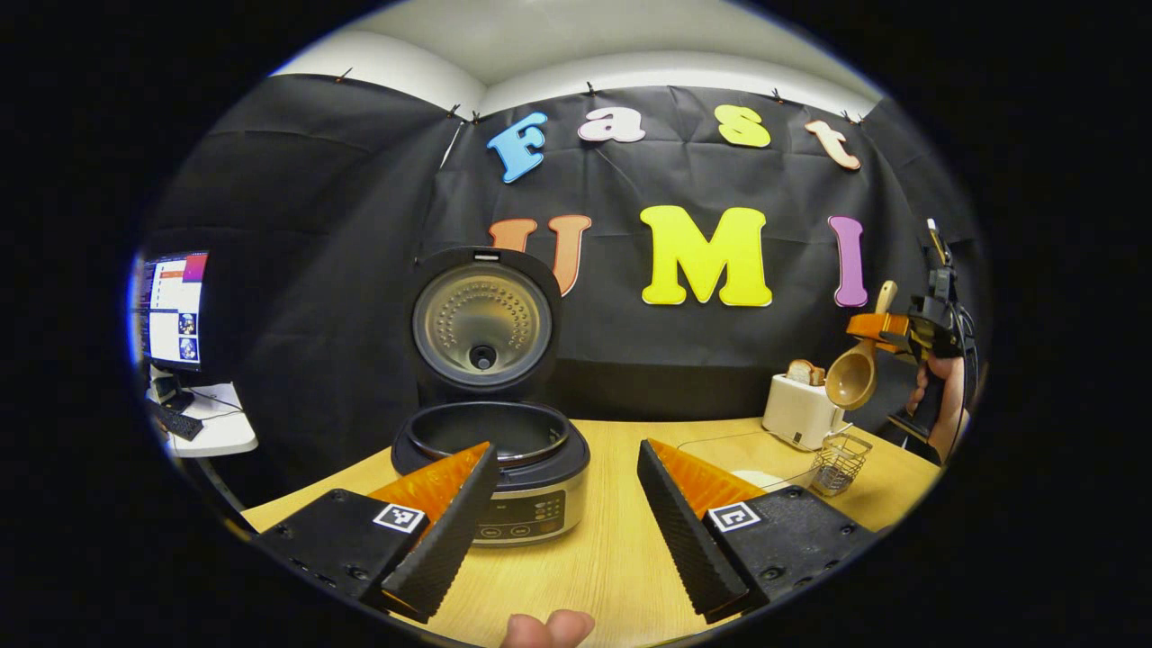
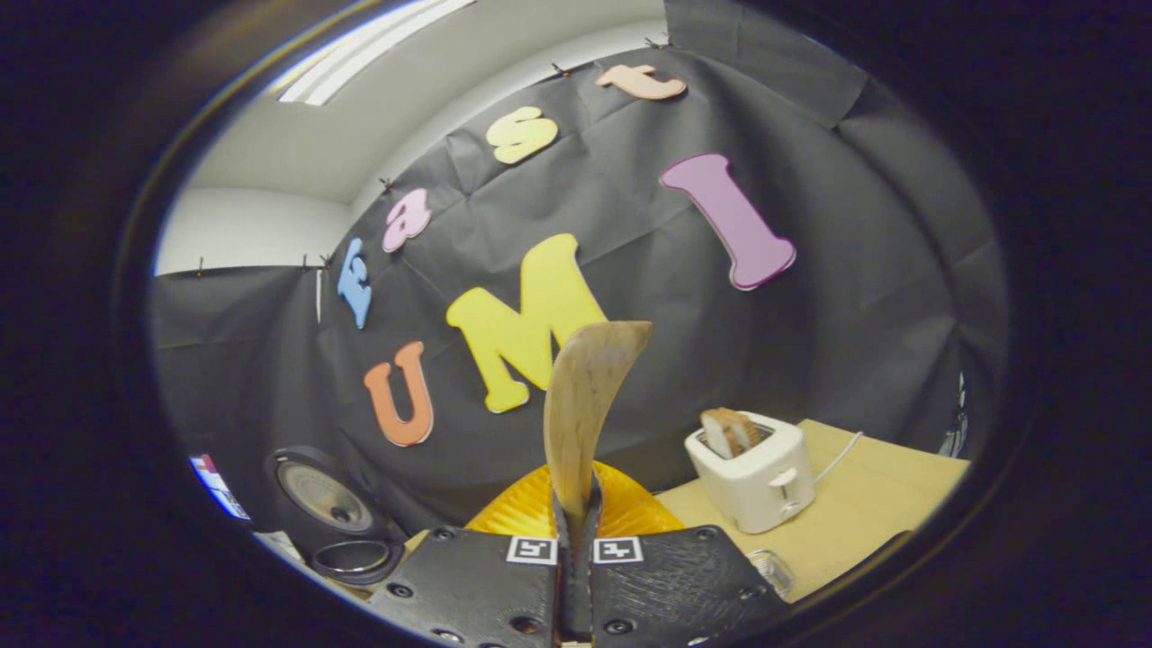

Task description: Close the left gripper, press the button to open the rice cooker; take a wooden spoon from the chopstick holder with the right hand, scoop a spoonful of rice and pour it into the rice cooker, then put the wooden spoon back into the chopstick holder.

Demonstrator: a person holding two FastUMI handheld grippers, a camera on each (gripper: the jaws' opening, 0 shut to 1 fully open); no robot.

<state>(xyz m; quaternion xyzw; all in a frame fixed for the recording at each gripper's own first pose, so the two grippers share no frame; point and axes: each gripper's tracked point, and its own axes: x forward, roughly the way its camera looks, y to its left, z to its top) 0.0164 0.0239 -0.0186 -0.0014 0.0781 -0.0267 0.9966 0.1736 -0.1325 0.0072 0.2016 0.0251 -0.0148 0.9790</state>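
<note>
Wooden bench [image 1: 621, 549], rice cooker [image 1: 493, 450] open — left tongs [image 1: 562, 504] wide; right tongs [image 2: 576, 540] clamp the wooden spoon [image 2: 585, 405]. Keep the bowl level while scooping.

- The rice cooker [image 1: 490, 468] stands on the bench [image 1: 612, 549], left of centre, lid up.
- The toaster [image 1: 799, 409] sits by the bench's far right edge.
- The chopstick holder [image 1: 841, 462] stands just before the toaster.
- The wooden spoon [image 1: 855, 364] hangs above the holder, clamped in the right hand-held gripper [image 1: 886, 333].
</note>
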